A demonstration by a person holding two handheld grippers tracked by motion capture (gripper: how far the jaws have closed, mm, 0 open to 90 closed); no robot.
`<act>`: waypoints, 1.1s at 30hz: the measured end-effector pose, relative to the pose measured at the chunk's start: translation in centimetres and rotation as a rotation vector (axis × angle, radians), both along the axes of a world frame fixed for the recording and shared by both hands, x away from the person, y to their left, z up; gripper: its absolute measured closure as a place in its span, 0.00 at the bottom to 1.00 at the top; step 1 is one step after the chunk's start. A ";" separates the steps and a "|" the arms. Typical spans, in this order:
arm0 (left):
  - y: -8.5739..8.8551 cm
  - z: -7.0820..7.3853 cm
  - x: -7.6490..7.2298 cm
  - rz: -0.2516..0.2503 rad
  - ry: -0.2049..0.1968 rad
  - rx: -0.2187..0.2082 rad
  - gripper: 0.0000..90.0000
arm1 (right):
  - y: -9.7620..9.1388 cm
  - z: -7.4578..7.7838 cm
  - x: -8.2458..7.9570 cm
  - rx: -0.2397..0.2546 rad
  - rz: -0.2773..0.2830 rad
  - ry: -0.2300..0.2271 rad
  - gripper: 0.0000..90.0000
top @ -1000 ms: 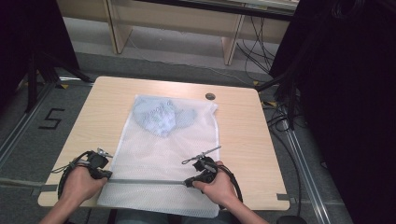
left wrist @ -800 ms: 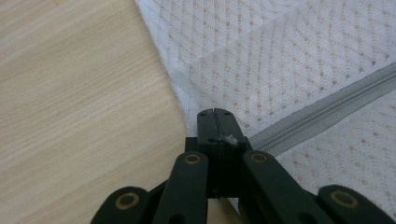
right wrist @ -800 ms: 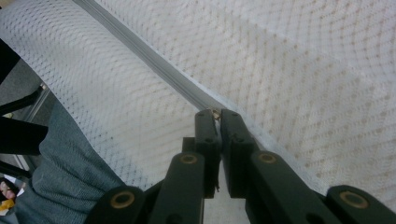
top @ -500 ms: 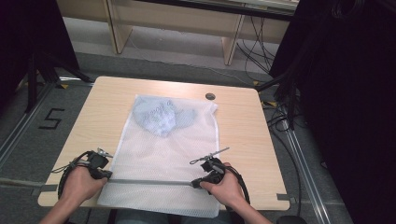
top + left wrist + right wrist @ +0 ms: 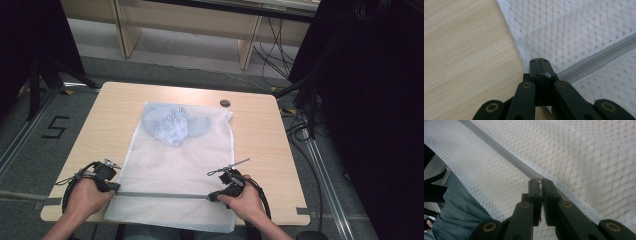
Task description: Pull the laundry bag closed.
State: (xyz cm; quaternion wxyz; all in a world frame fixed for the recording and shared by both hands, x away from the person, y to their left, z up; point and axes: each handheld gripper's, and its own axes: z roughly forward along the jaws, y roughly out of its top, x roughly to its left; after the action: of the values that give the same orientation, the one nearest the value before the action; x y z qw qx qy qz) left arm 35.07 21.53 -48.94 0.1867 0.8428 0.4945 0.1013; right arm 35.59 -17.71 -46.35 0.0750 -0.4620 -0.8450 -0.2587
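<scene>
Two grippers are seen at the near edge of the wooden table, each held in one hand of the person. Little of what lies between the jaws can be made out: in the left gripper view the jaws of the left gripper are pressed together, with a scrap of white mesh caught at their seam, at the left end of the grey zipper. In the right gripper view the jaws of the right gripper are clenched on a small piece at the zipper line, taken to be the zipper pull, though it is too small to be told with certainty. The near edge of the white mesh laundry bag is draped over the table edge and is cut off by the bottom of the high view. The garment inside the bag is blurred by the mesh, and only a pale blue, crumpled shape is discerned at the far end.

Both forearms are brought in from below in the high view. The left hand is wrapped around its gripper at the bag's near left edge; the right hand is closed around its gripper near the bag's right edge. The zipper is stretched level between the two grippers, across the near part of the bag. A denim-clad leg is seen under the mesh.
</scene>
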 end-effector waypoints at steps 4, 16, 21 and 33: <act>0.0 0.0 0.0 0.001 0.000 0.005 1.00 | -0.3 -0.1 0.0 0.014 0.005 -0.009 0.97; -0.1 0.1 -0.1 -0.001 0.001 0.015 1.00 | -1.9 -0.1 0.0 0.009 -0.028 -0.001 0.97; -0.2 0.0 0.0 0.002 -0.003 0.009 1.00 | -2.6 0.0 0.0 0.012 -0.047 0.004 0.97; -0.1 0.1 0.0 -0.002 0.002 0.012 1.00 | -3.3 0.1 0.1 -0.002 -0.073 0.016 0.97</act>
State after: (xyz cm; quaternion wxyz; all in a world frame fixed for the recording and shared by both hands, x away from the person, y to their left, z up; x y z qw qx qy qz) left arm 35.03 21.43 -48.88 0.1812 0.8446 0.4931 0.1033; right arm 35.69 -20.98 -46.30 0.0721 -0.4947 -0.8271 -0.2568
